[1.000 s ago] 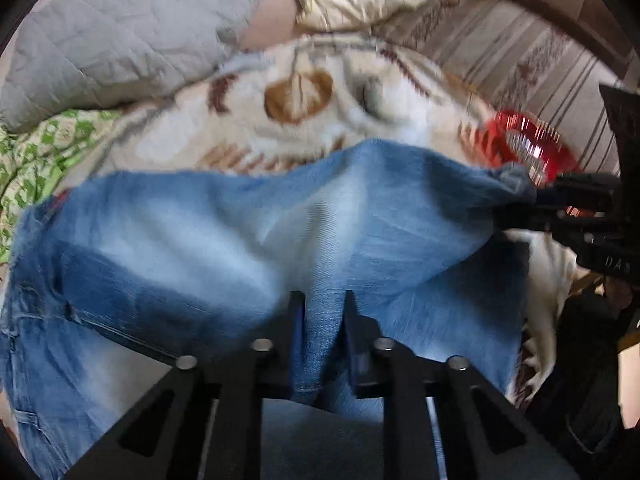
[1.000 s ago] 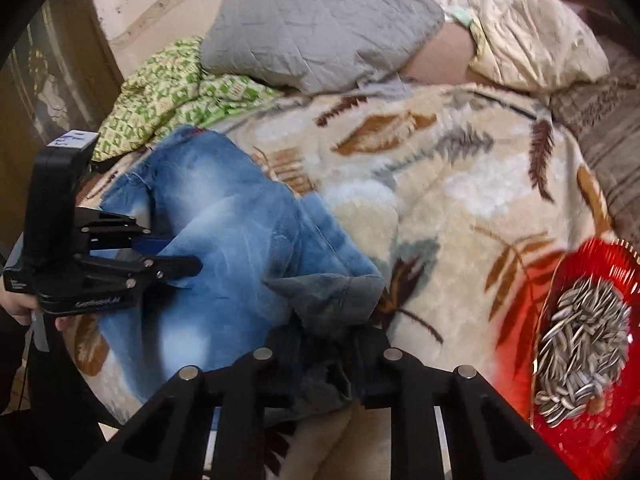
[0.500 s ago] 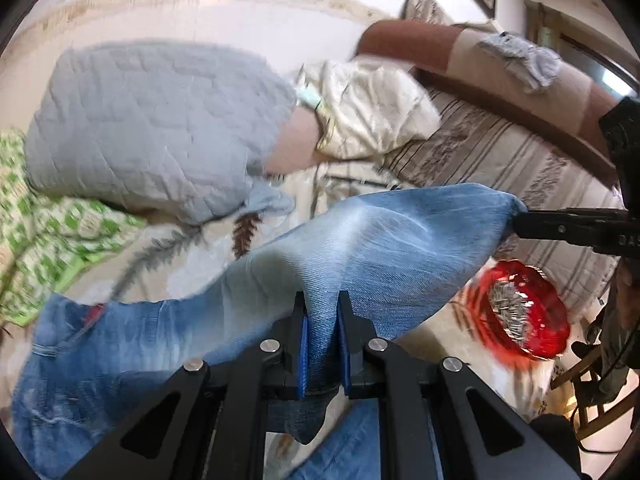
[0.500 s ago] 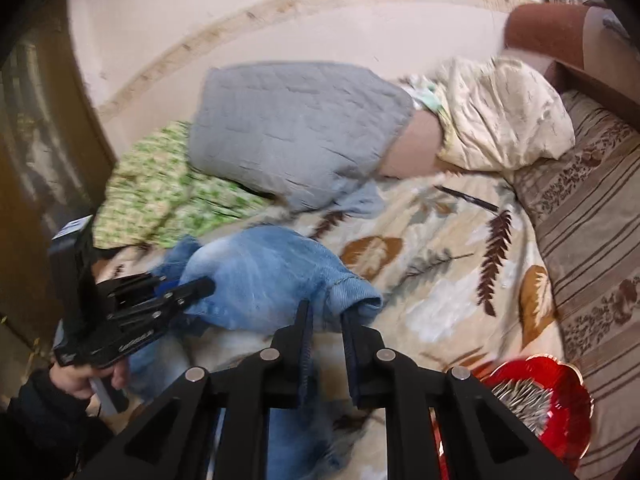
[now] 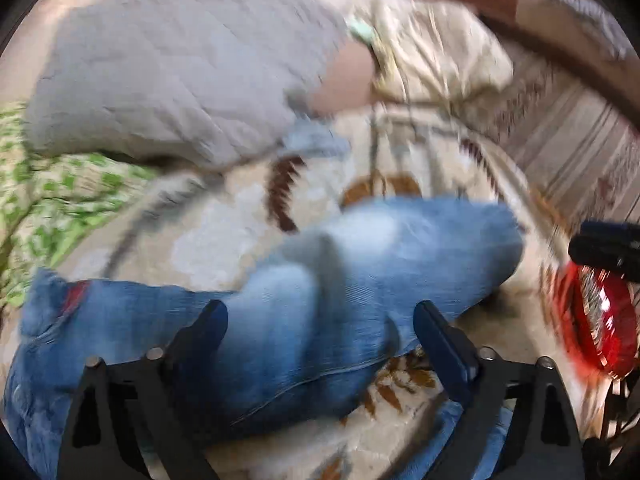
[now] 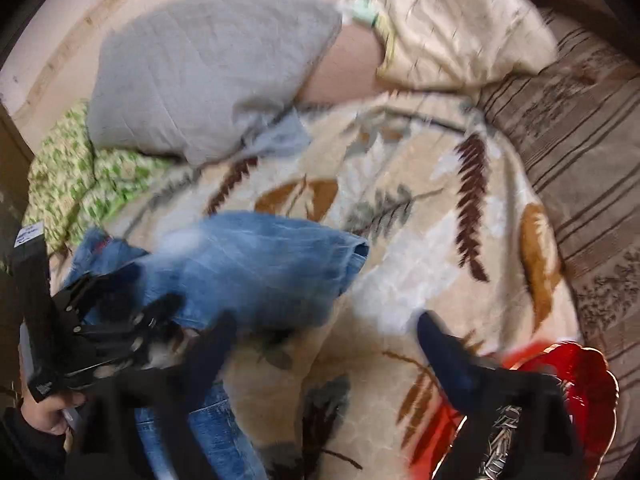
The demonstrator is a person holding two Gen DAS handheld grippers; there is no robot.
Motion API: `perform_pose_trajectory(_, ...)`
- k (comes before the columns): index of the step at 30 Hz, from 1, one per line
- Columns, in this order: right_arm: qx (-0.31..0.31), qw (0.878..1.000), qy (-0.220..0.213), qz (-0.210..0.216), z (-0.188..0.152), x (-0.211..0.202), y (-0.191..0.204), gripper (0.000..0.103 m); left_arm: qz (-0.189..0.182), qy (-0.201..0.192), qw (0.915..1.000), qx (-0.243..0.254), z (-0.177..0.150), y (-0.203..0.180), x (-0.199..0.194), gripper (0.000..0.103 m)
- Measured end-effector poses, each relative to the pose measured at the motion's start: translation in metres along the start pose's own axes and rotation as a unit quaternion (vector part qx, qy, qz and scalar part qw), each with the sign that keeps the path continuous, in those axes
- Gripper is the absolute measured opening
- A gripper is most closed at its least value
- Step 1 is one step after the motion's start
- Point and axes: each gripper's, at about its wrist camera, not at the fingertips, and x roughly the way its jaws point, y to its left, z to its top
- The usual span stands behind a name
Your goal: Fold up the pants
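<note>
The jeans [image 5: 320, 312] lie on the leaf-print blanket [image 6: 420, 216], partly doubled: one leg end is thrown back over the rest of the garment, hem [image 6: 356, 252] pointing toward the striped sofa cushion [image 6: 592, 184]. The fold is loose and lumpy, edges not aligned; frames are motion-blurred, so fine creases can't be read. Step in hand, as judged: release after the first lengthwise-to-short fold, i.e. leg ends carried over toward the waist and dropped. Left gripper [image 5: 320, 320]: jaws have just been opening and now stand wide, denim beneath and between them but pads not pressing on it. Right gripper [image 6: 324, 332]: jaws likewise have just been opening, wide apart, nothing clamped; cloth edge lies just beside its left finger. In the right wrist view the left gripper sits at frame left, held by a hand [image 6: 44, 412]. Next move calls for: re-grip at the new fold edge w/ both grippers, approx. symmetric, then flatten or fold again. Caution: red dish [image 6: 572, 400] of seeds sits near the right gripper; keep the swing clear of it. Grey pillow [image 5: 176, 68] and green patterned cloth [image 5: 52, 200] lie well apart from the jeans, no interference expected.
</note>
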Motion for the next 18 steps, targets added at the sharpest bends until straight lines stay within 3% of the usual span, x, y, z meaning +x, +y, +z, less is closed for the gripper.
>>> perform_pose_trajectory(6, -0.020, 0.999, -0.014, 0.023, -0.024, -0.035, 0.005, 0.095, 0.020, -0.010, 0.9996, 0.019, -0.022, 0.026, -0.074, 0.094)
perform_pose_trajectory(10, -0.049, 0.998, 0.000, 0.047, -0.056, -0.050, 0.020, 0.095, -0.008, 0.009, 0.9995, 0.030, -0.045, 0.033, -0.106, 0.095)
perform_pose_trajectory(14, -0.086, 0.993, 0.035, 0.070, -0.108, -0.055, 0.036, 0.095, -0.061, 0.037, 0.9940, 0.083, -0.071, 0.011, -0.110, 0.095)
perform_pose_trajectory(17, -0.075, 0.994, 0.040, 0.073, -0.143, -0.059, 0.032, 0.093, -0.065, 0.036, 0.9916, 0.106, -0.075, -0.010, -0.097, 0.095)
perform_pose_trajectory(18, -0.066, 0.994, 0.037, 0.077, -0.150, -0.060, 0.030, 0.088, -0.076, 0.036, 0.9908, 0.107, -0.073, -0.018, -0.087, 0.095)
